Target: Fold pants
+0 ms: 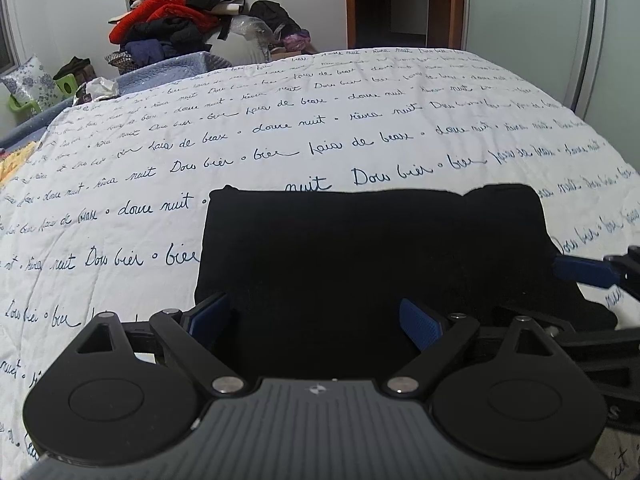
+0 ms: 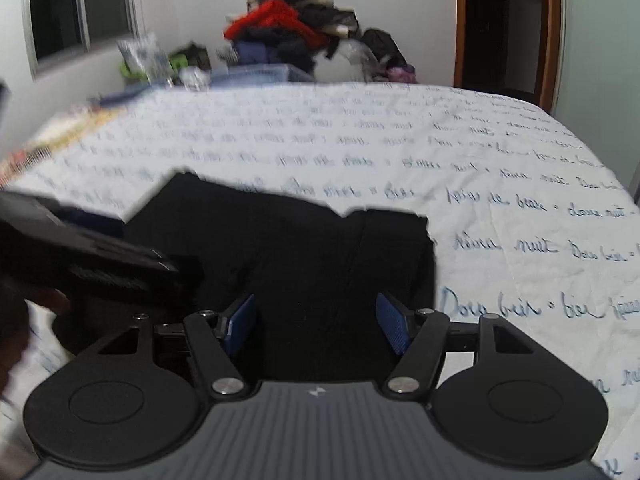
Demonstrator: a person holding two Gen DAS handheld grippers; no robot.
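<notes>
Lying on the bed: one pair of black pants, folded into a compact, roughly rectangular bundle, filling the lower middle of the left wrist view and the lower centre-left of the right wrist view.
Bed cover: one white quilt printed with rows of dark blue handwriting, spreading across the whole middle band of both views.
Tongs count: two, one in each of the person's hands, both hanging over the near edge of the pants and tilting downward.
Left gripper: its jaws are standing wide apart, with the black cloth showing in the gap beneath them; nothing is being pinched. One blue pad is showing at lower right of centre, the other at lower left, both just over the fabric. Whether the tips are brushing the cloth I cannot tell.
Right gripper: its jaws are standing partly open, narrower than the left pair, with the pants lying below and between them; the blue pads are not pressing on anything. In the left wrist view it is poking in at the right edge, by the right side of the bundle.
Clothes pile: one heap of red, black and dark blue garments, sitting in the upper left of the left wrist view, beyond the far side of the bed.
Doorway: one wooden door frame, standing at the top right.
Window: one, showing at the upper left of the right wrist view.
</notes>
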